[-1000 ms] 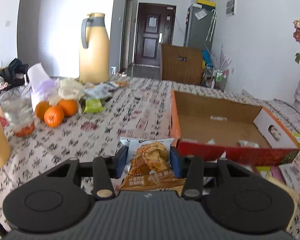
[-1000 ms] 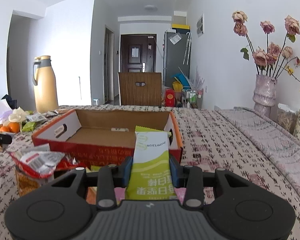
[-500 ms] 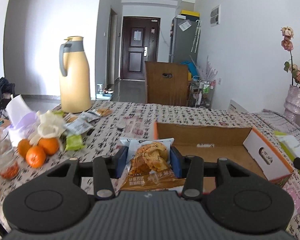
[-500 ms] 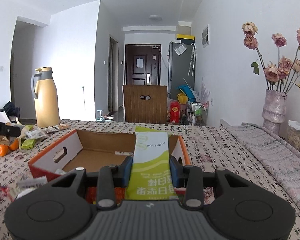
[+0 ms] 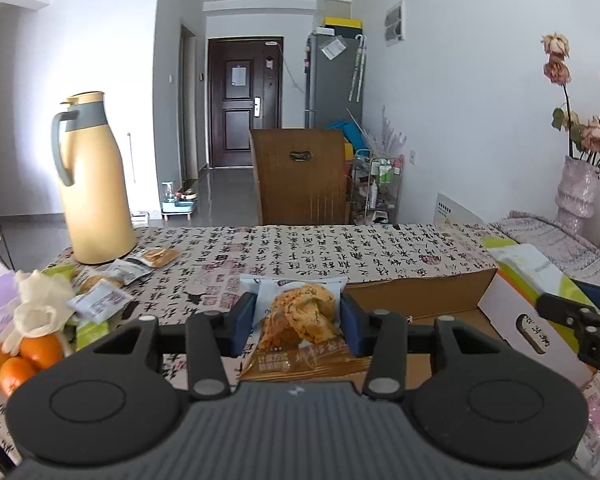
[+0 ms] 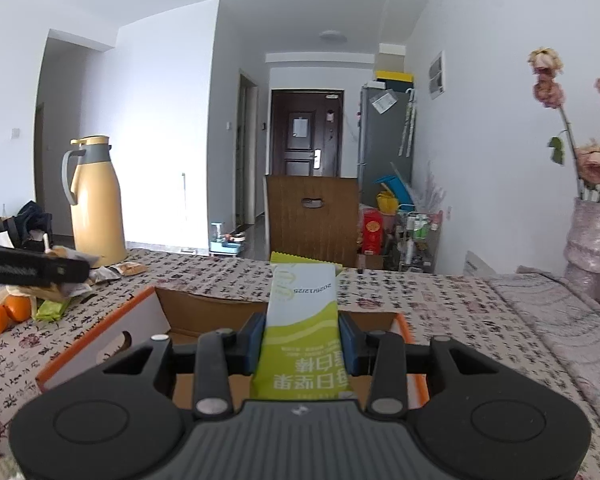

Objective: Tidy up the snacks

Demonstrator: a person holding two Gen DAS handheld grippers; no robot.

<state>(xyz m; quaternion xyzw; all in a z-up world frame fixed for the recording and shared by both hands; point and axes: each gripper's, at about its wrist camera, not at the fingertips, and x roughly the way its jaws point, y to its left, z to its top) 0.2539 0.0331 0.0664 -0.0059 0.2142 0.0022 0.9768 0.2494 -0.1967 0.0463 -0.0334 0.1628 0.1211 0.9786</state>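
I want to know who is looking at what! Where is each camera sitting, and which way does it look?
Left wrist view: sits on the left gripper, looking along its fingers at the cookie packet it clamps, the cardboard box just beyond; the right gripper pokes in at the right edge.
Right wrist view: sits on the right gripper, looking over its green snack bar into the box; the left gripper shows at the left edge.
Both share the box, yellow thermos, wooden chair and dark door.
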